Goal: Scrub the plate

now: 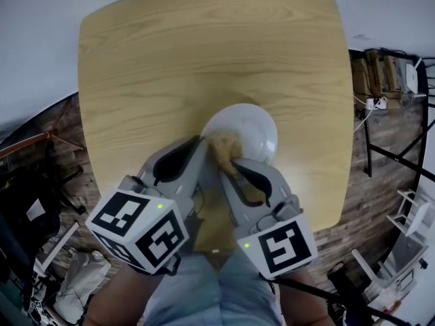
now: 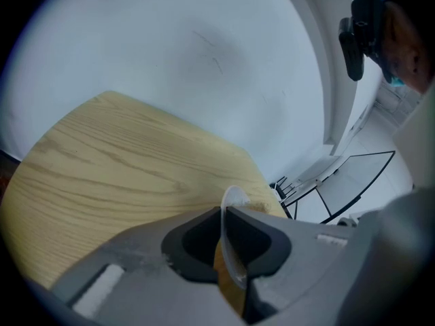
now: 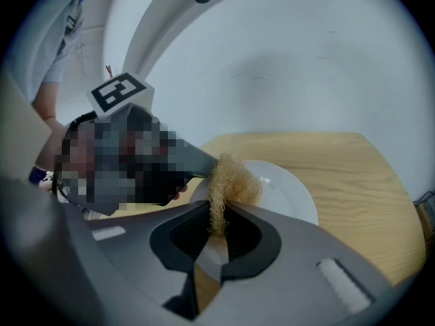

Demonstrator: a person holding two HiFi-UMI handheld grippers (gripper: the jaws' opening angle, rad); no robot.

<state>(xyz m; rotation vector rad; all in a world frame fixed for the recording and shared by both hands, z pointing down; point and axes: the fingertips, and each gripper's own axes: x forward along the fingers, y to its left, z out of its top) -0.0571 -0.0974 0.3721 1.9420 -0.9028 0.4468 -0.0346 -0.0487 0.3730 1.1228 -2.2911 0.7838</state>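
Note:
A white plate (image 1: 253, 129) lies near the front of the light wooden table (image 1: 170, 60). My left gripper (image 1: 202, 147) is shut on the plate's near-left rim. In the left gripper view the rim (image 2: 235, 202) runs edge-on between the pads of that gripper (image 2: 225, 216). My right gripper (image 1: 230, 163) is shut on a tan fibrous scrubber (image 1: 226, 143), which rests on the plate's left part. In the right gripper view the scrubber (image 3: 230, 180) sticks out of the gripper (image 3: 219, 212) onto the plate (image 3: 285, 194), with the left gripper's body (image 3: 182, 161) just to its left.
The table's front edge (image 1: 319, 226) lies close behind the grippers, and my legs (image 1: 211, 291) are below it. Around the table the dark wood floor carries clutter: cables and boxes (image 1: 380, 80) at right, white racks (image 1: 411, 216), bags (image 1: 78, 277) at left.

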